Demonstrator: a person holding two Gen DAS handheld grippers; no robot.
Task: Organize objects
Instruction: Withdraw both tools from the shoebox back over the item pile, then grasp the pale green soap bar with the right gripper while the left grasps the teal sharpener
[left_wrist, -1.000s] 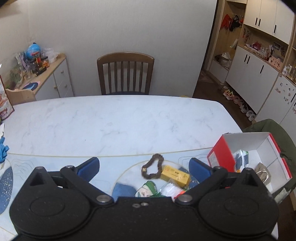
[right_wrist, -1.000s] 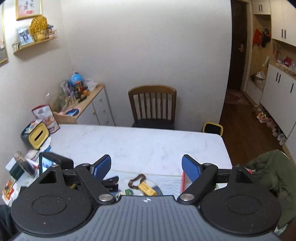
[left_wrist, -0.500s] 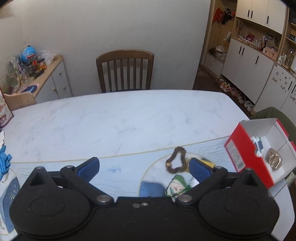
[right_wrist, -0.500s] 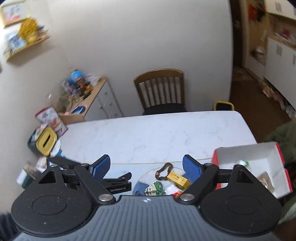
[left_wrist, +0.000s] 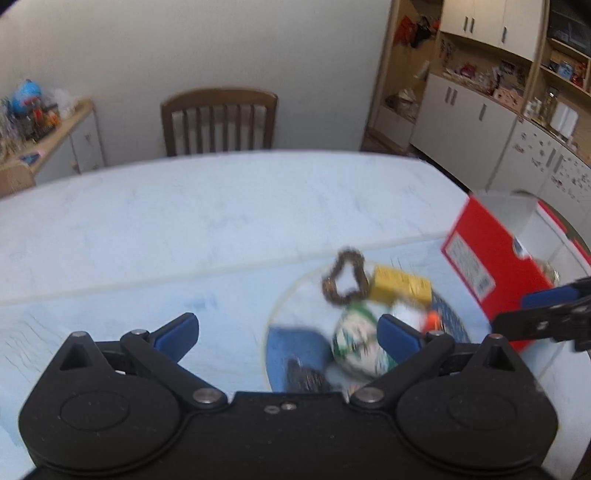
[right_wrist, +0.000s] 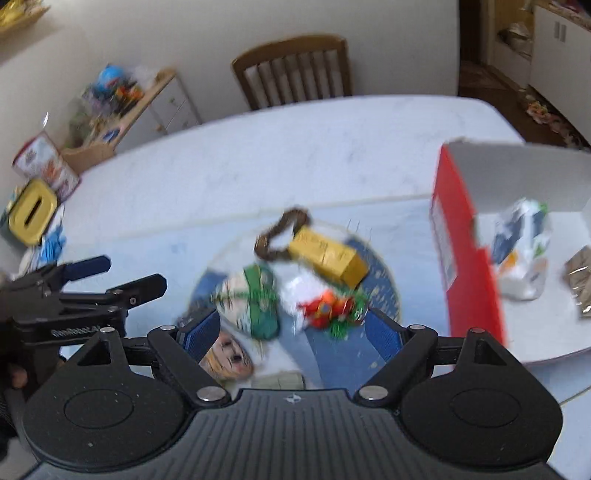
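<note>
The right gripper (right_wrist: 290, 332) – jaws wide, empty – hangs nearer the green-banded packet (right_wrist: 255, 301), which lies just ahead, left of centre, long axis running fore-and-aft.

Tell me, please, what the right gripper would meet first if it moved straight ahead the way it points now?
Probably the red and green wrapped item between the right gripper and the yellow box. The picture is blurred, so depth is uncertain.

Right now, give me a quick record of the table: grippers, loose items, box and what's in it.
left hand-held gripper: open, empty
right hand-held gripper: open, empty, above the pile
loose items: bead bracelet, yellow box, green and white packet, red and green wrapper
red box: open, right of the pile
in box: white bag, brownish packet
</note>
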